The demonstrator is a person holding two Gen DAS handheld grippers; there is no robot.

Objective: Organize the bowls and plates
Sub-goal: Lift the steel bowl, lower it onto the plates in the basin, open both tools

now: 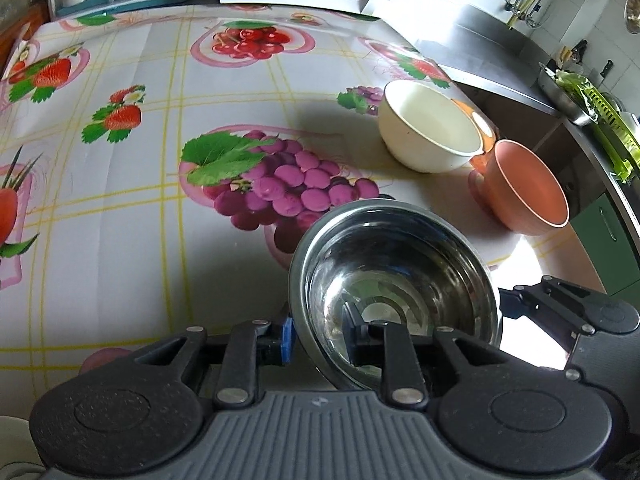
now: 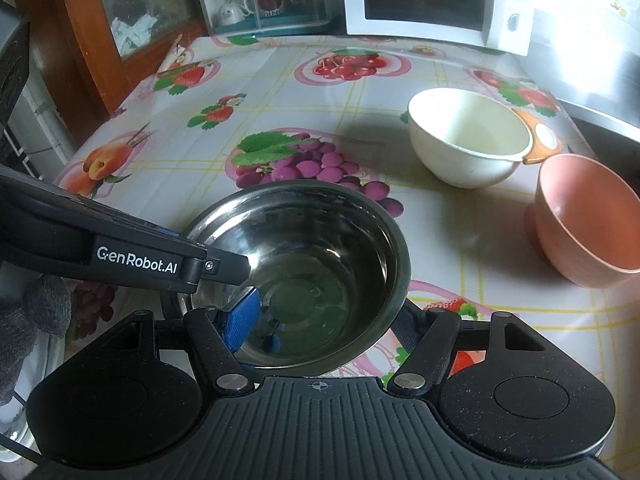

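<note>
A steel bowl sits low over the fruit-print table. My left gripper is shut on its near-left rim, one pad outside and one inside. My right gripper straddles the same bowl, with its left blue pad inside and its right finger outside the rim; I cannot tell whether it is clamped on the bowl. The left gripper's arm enters from the left in the right wrist view. A cream bowl and a pink bowl stand upright at the far right.
A white microwave and a clear box of cups stand at the table's back edge. A steel counter with a pan and a green rack lies beyond the right table edge.
</note>
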